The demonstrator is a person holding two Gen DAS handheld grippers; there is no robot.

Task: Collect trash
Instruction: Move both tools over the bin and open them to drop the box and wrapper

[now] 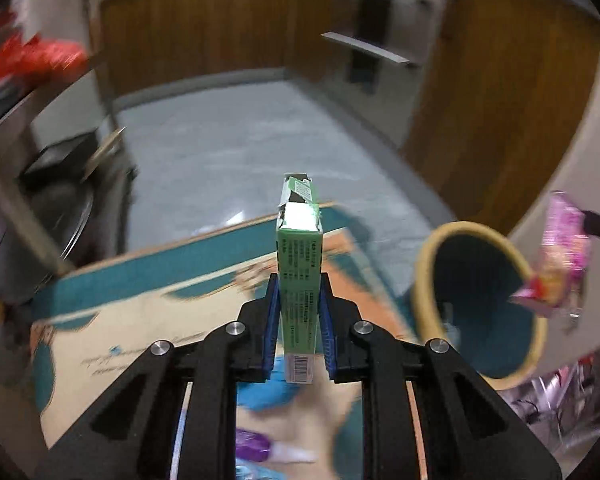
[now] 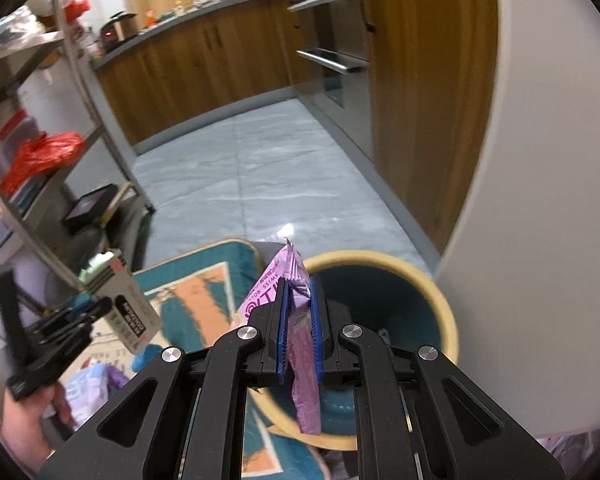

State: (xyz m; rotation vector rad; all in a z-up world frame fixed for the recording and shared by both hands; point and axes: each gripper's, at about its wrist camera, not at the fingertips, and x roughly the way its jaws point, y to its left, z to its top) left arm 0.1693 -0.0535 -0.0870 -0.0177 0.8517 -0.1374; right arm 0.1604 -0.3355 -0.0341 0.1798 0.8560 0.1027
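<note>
The left claw clenched a green carton; the right claw pinched a pink wrapper over the bin's rim, where the limp wrapper risked snagging and falling outside.

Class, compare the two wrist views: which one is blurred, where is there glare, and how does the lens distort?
Left wrist view: motion-smeared surroundings, though the green box stays sharp, glare whitening its torn flap. Right wrist view: crisper; a floor highlight beyond the pink wrapper. Both bow the cabinets.

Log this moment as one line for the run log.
left gripper: holds green box | right gripper: holds pink wrapper | bin: below wrapper
</note>
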